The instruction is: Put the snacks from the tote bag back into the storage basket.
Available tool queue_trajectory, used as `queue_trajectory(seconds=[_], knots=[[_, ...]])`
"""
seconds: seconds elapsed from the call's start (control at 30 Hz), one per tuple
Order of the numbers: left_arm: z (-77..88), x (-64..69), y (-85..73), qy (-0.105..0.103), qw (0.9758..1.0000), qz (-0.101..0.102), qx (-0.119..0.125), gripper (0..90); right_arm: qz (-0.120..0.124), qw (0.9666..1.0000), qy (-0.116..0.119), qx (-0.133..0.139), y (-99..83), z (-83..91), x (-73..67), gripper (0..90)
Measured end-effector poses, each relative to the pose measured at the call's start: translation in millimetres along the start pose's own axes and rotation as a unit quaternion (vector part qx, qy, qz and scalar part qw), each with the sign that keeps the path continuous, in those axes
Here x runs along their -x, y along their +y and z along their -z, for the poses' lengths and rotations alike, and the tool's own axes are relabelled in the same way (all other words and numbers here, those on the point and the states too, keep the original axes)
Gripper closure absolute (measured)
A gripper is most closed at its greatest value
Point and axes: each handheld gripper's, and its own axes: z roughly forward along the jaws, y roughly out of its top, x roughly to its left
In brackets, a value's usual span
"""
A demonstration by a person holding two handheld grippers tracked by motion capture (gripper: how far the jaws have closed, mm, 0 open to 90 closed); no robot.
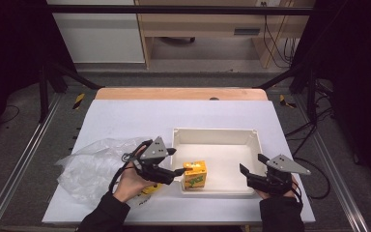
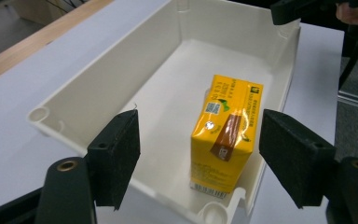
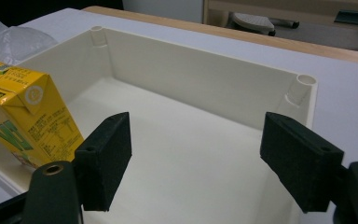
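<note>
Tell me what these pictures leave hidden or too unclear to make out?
- Yellow item by the plastic bag, high view: mostly hidden under the left hand.
- Print on the yellow carton, left gripper view: too small to read.
- Carton, right gripper view: cut off by the left edge.
- Tray, high view: near right corner hidden behind the right gripper.

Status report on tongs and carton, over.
Left tongs open, clear of yellow carton. Right tongs open, empty. Carton upright in white tray. Nothing in the way.

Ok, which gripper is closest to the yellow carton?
The left gripper, open beside the yellow carton in the tray; the right gripper sits farther away.
</note>
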Motion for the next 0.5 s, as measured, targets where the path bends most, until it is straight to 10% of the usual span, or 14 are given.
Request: queue_trajectory(seconds=[0.5], knots=[[57.0, -15.1, -35.9, 0.100, 0.9932, 0.049, 0.034, 25.8, -0.007, 0.9999, -0.010, 0.002, -0.5, 3.8, 5.2, 22.5]])
